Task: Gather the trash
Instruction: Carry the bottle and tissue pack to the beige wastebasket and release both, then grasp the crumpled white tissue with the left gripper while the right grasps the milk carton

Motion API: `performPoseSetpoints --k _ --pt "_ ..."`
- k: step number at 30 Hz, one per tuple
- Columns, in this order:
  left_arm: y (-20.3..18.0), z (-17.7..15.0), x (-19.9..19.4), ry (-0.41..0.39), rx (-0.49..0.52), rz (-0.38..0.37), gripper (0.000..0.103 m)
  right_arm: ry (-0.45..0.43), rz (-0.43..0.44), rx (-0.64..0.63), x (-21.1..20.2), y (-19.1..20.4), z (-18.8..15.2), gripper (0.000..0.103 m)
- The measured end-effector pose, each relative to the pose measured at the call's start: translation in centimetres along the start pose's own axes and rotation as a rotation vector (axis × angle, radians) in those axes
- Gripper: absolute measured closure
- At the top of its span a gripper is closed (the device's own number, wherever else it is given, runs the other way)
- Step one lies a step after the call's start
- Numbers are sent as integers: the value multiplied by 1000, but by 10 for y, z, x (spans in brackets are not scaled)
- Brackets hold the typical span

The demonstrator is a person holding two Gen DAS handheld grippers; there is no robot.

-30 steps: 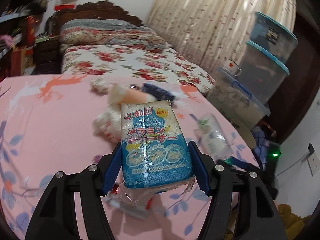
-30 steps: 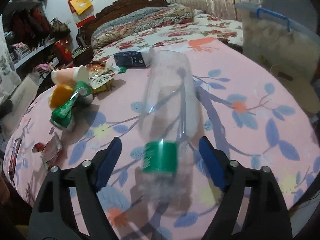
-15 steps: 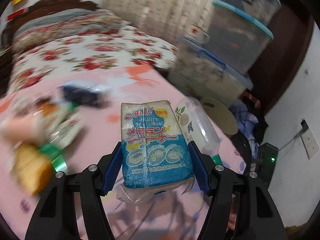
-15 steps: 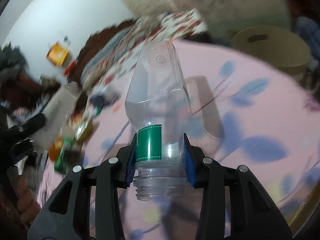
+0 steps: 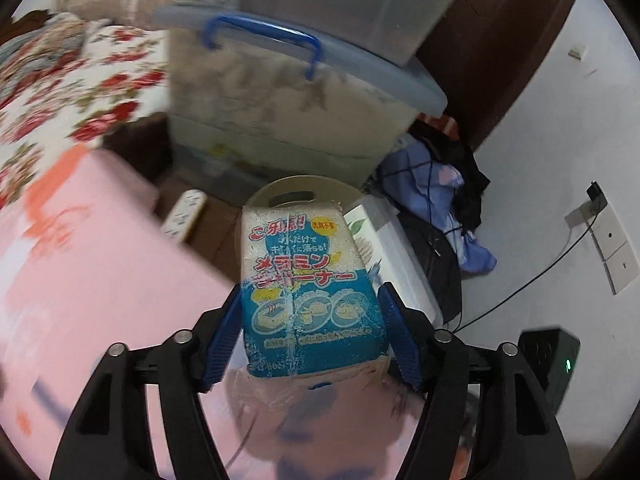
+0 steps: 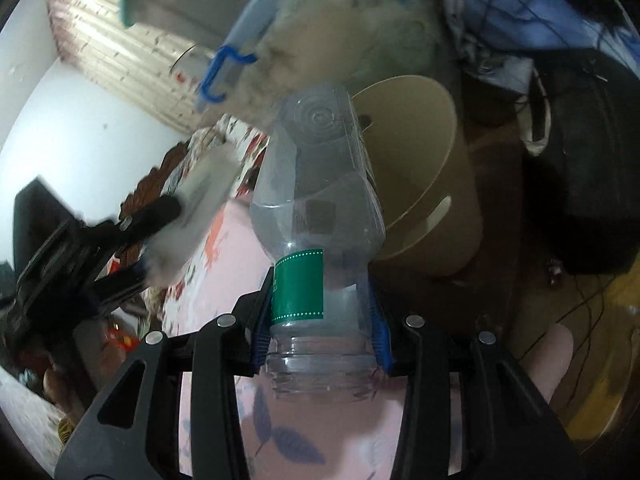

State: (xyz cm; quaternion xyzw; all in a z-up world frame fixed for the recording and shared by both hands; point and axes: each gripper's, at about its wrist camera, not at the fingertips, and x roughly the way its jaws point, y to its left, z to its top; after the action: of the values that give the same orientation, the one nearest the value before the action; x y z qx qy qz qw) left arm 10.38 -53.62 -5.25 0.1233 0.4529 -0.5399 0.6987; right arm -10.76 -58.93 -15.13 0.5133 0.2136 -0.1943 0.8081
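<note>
Both tools are held out past the edge of the pink floral-print bed (image 5: 80,280), tipped downward toward the floor.

The left tool (image 5: 310,332) has a blue-and-white printed sponge packet in crinkled clear wrap (image 5: 304,280) standing upright between its blue pads (image 5: 394,332). Its jaws are opening at this moment; the left pad looks just clear of the packet's side, while the right one is at its edge, and I cannot tell for sure whether it presses. The packet hangs over the rim of a round beige plastic waste bin with handle slots (image 5: 296,188) that stands on the floor.

The right tool (image 6: 320,320), rolled well over to one side, is clamped on the neck of a clear plastic bottle with a green label band (image 6: 320,200), base pointing away, threaded mouth toward the camera. The bottle sits in front of the bin's (image 6: 424,184) open mouth.

Only the left view shows the white wall with its socket and cable (image 5: 596,216), the black box with a green light (image 5: 556,360), and a white box (image 5: 396,248) just beside the bin. Only the right view shows the other tool (image 6: 168,232) from the side, blurred, with its pale packet (image 6: 200,200), and the bin's empty inside. Both show the stacked translucent storage tubs with blue handles (image 5: 296,92) and the heap of blue and black clothing (image 5: 448,184).
</note>
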Motion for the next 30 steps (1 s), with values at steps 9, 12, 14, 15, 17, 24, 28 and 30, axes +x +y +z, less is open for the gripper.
performPoseSetpoints --k 9,12,14,15,17,24,28,30 --pt "-5 16 5 -30 -54 54 15 -80 6 -8 3 3 4 40" --pt "-4 -6 -34 -73 -42 57 15 -96 16 -44 2 12 -7 40" --pt "-1 -28 -59 -100 -48 66 15 -97 28 -75 0 20 -17 40" --pt "2 -42 -73 -111 -56 65 15 -96 36 -100 0 27 -24 40" --pt "12 -73 -99 -121 -76 74 15 -75 60 -138 2 39 -36 40" --pt "68 -192 -195 -145 -199 204 15 98 181 -298 31 101 -83 55" --pt "119 -256 -258 -195 -370 290 15 216 233 -389 51 141 -125 56" --pt "141 -282 -285 -232 -452 330 15 274 250 -444 59 162 -149 56"
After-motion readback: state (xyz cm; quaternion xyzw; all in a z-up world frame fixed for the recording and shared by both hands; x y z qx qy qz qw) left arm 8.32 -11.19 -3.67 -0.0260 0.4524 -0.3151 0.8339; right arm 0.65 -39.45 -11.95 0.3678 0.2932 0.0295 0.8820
